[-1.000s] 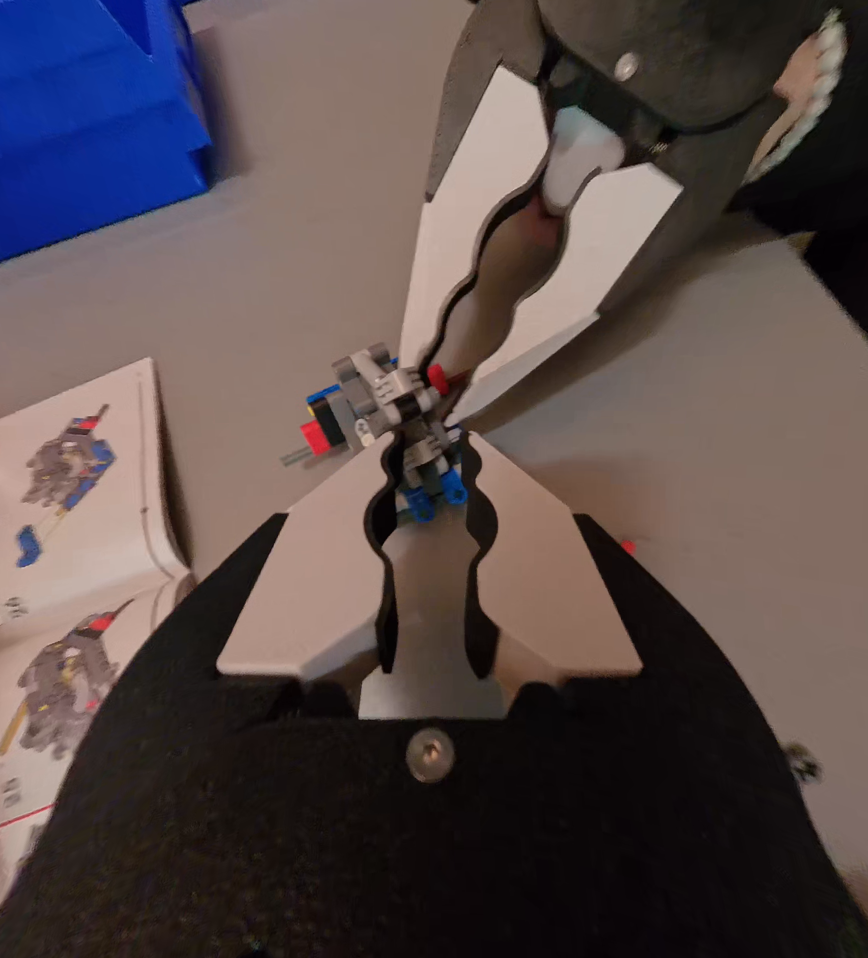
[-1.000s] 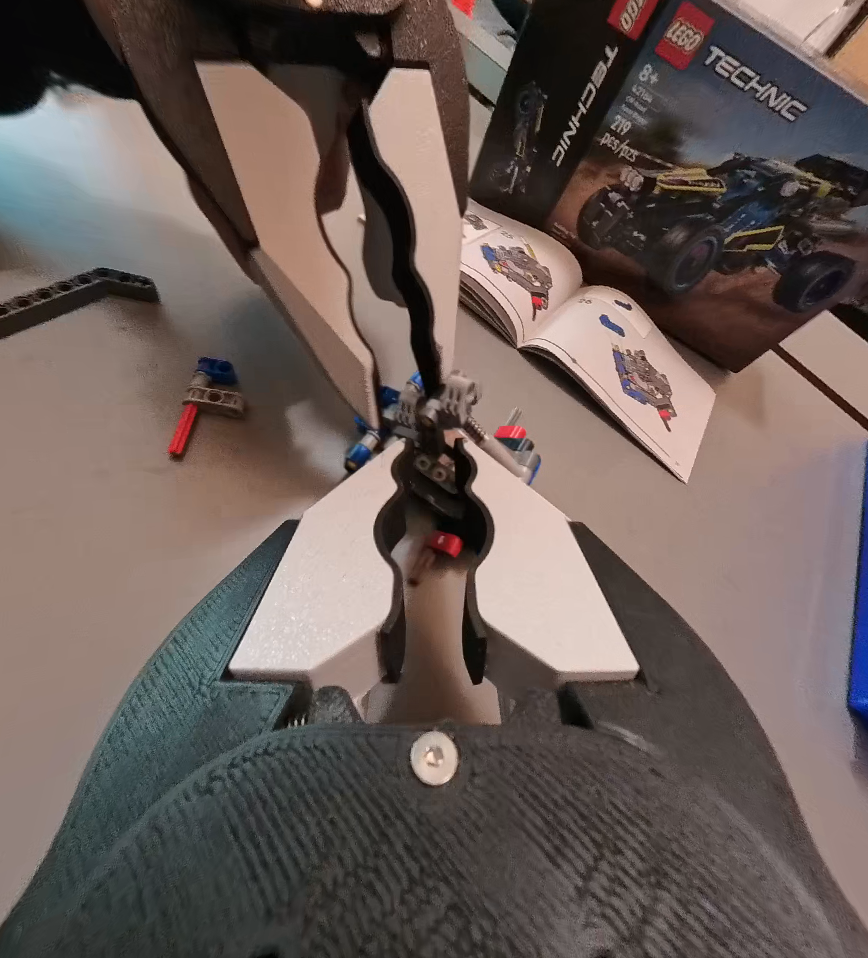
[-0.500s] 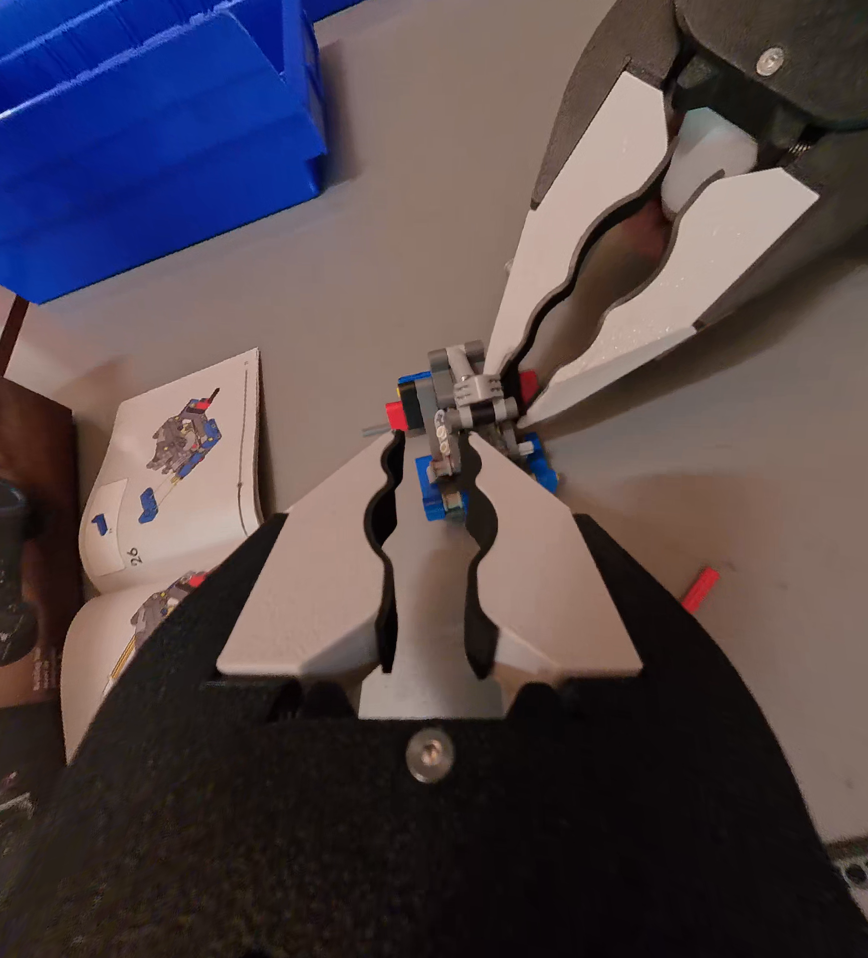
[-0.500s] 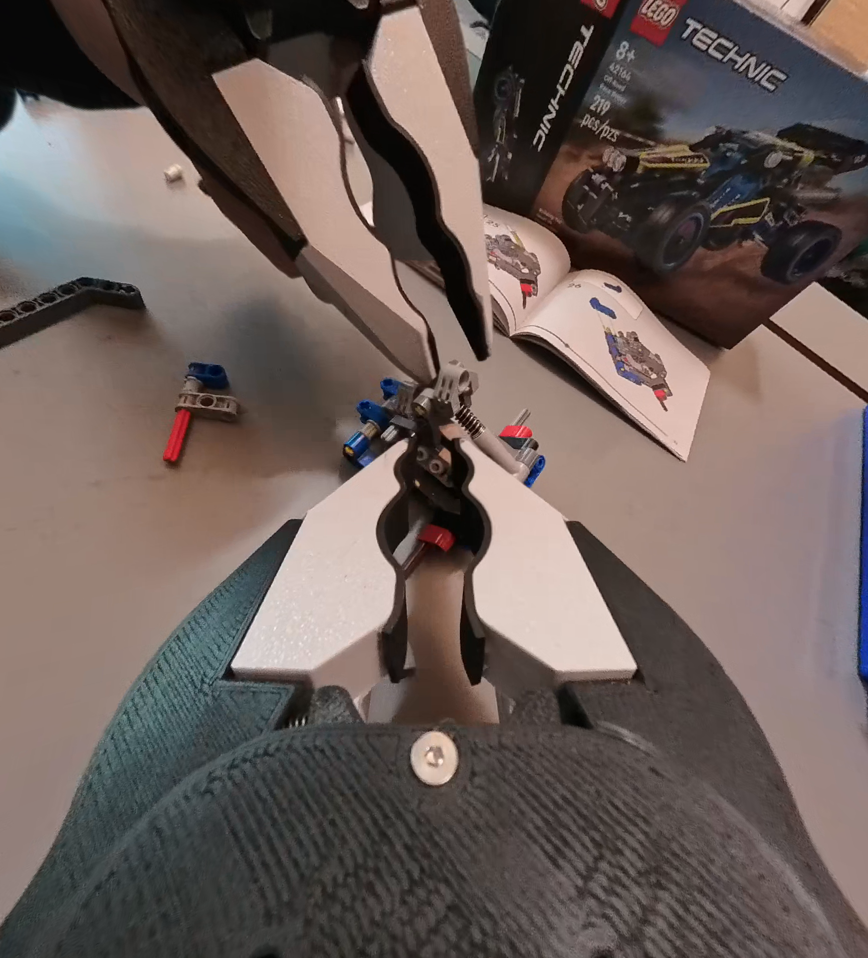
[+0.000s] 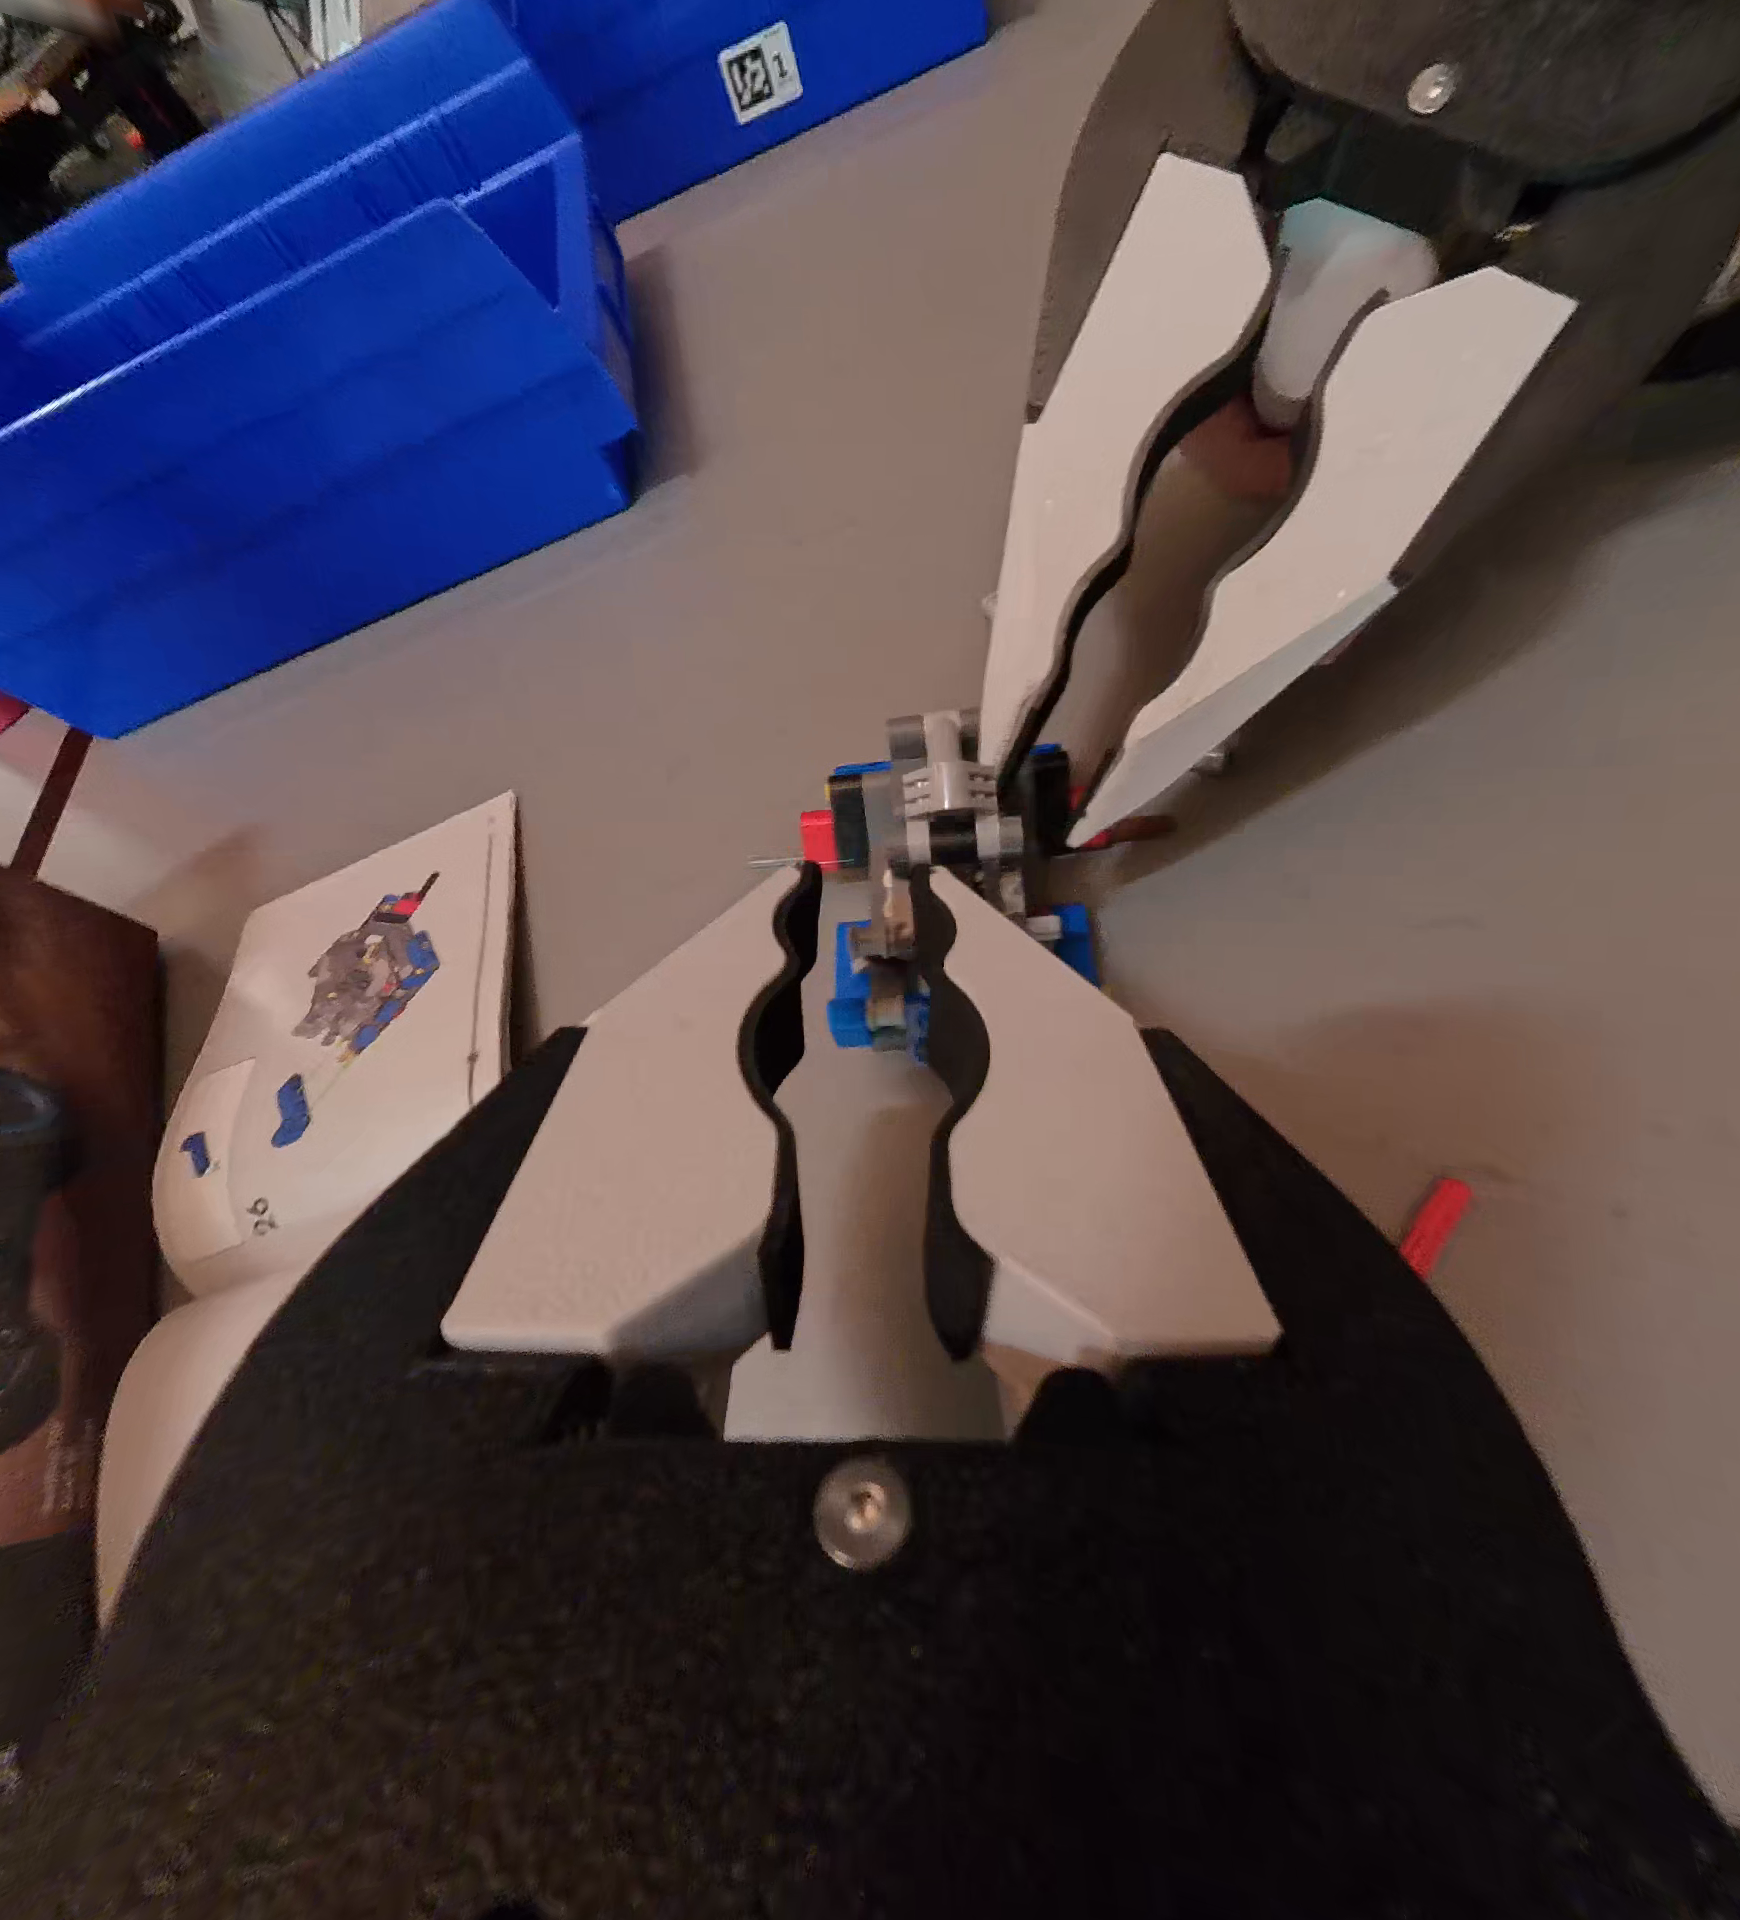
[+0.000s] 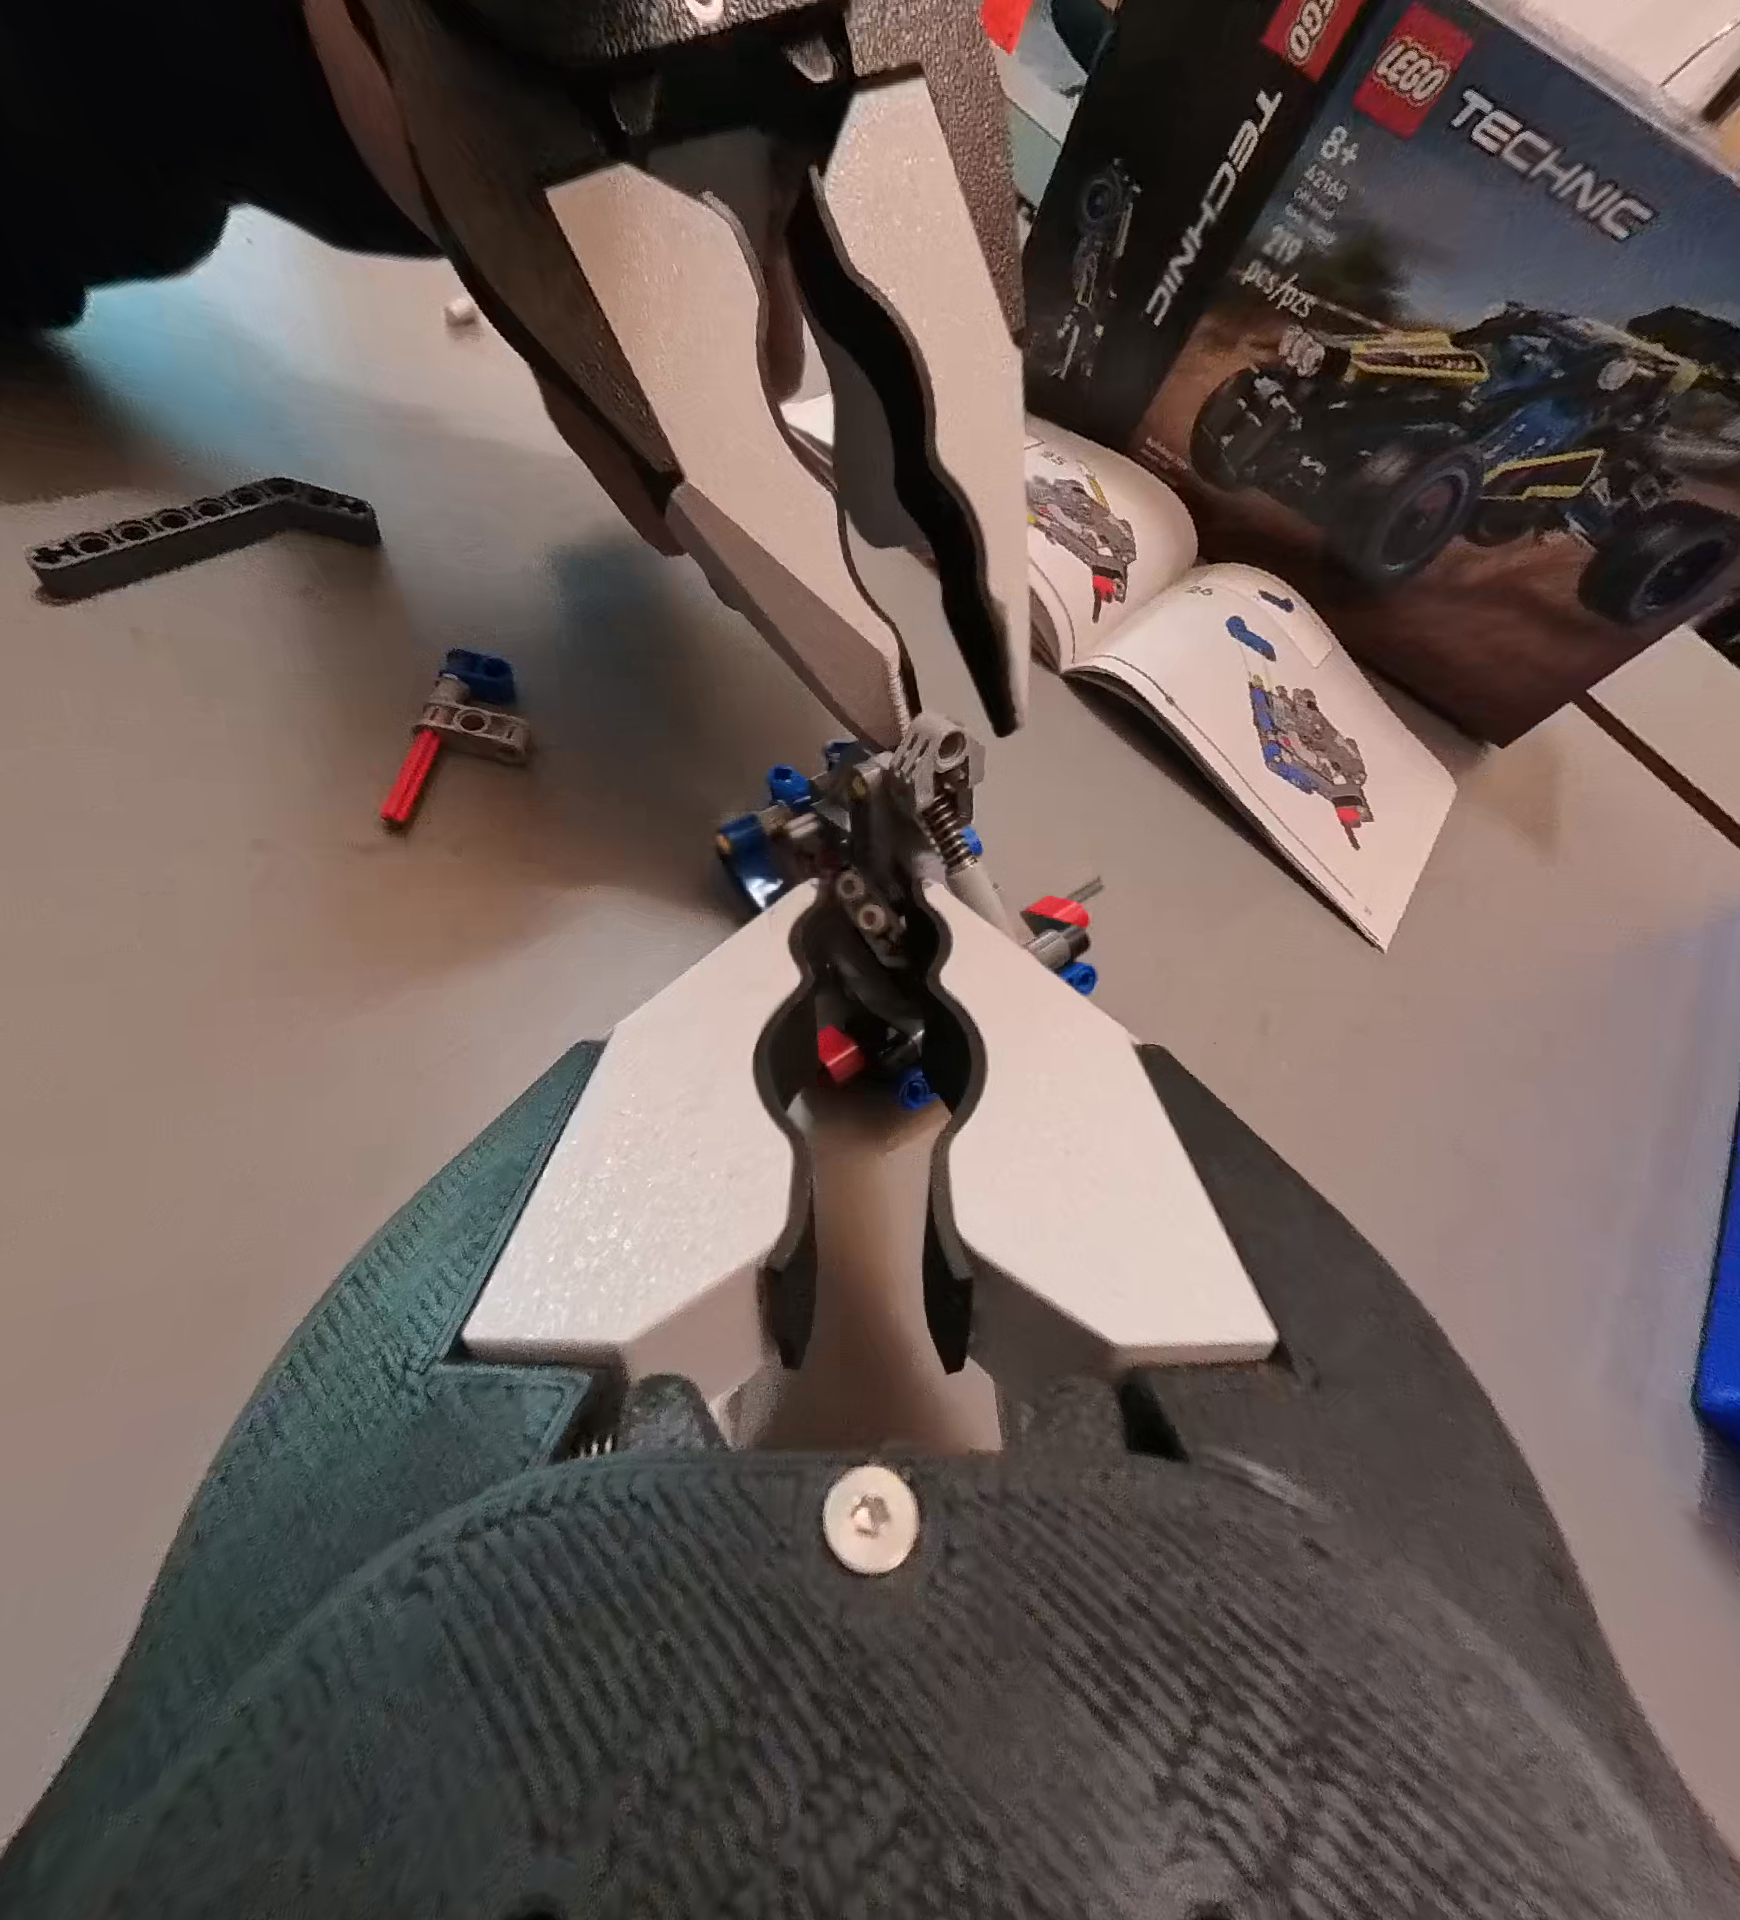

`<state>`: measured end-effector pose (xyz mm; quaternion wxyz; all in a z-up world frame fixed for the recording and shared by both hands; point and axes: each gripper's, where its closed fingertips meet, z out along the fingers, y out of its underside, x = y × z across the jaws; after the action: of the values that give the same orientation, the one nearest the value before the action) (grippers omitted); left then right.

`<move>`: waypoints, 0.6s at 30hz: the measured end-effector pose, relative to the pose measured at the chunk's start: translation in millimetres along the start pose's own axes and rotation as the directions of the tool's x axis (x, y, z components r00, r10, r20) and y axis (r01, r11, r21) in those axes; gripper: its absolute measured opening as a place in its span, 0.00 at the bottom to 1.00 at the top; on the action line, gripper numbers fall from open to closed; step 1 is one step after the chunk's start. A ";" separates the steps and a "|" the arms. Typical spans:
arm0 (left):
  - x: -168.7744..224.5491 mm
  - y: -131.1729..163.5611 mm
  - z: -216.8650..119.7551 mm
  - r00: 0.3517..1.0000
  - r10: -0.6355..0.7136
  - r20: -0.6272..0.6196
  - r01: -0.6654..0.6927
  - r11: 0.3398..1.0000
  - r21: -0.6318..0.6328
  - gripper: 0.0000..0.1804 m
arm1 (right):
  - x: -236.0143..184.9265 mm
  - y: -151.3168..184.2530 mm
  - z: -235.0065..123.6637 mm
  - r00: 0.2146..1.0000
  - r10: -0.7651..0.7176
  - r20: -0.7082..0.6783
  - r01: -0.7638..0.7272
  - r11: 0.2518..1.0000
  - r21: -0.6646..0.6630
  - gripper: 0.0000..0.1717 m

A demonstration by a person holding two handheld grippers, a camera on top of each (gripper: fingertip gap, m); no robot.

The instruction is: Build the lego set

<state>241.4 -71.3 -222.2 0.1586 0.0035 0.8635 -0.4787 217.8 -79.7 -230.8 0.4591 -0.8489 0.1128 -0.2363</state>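
Left gripper (image 5: 861,883) first, from its own camera: its fingers stand parted over the small brick assembly (image 5: 933,810) on the grey counter (image 5: 741,571). One pad rests against a grey piece of the model and the other stands clear, so nothing is clamped. A second ago those fingers sat much closer in on the blue-and-grey end; now they are let go. The right gripper (image 5: 1053,800) reaches in from the far side, its tips pinched on a black part of the assembly. Blue bins (image 5: 274,416) sit at the back left, an open instruction booklet (image 5: 357,997) lies to the left, and a red pin (image 5: 1434,1226) lies alone off to the right.

Over to the right wrist camera, and the right gripper looks clenched. The dark core of the assembly runs between its pads, and both appear to press on it. The model sits low on the counter, though whether it actually touches I cannot tell. The left gripper hangs above, its tips spread just over the grey top lug and apart from it. Off to the left lie a bent grey beam (image 6: 201,530) and a little red-axle piece (image 6: 455,727). The booklet lies beyond the model, just in front of the printed set box (image 6: 1468,364).
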 end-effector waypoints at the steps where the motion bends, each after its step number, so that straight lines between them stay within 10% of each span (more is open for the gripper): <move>1: 4.3 -1.2 1.2 1.000 0.002 -0.022 -0.002 1.000 0.012 0.06 | 0.1 -1.0 -0.6 1.000 0.009 -0.003 -0.009 1.000 0.006 0.07; 18: 13.3 -5.5 12.1 0.995 -0.081 -0.064 0.086 0.994 0.065 0.06 | 7.7 1.1 -2.4 0.999 -0.014 -0.050 0.016 0.999 0.033 0.01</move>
<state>231.2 -86.3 -227.3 0.1117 -0.0125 0.8506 -0.5136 223.2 -85.1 -228.3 0.4684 -0.8358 0.1139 -0.2626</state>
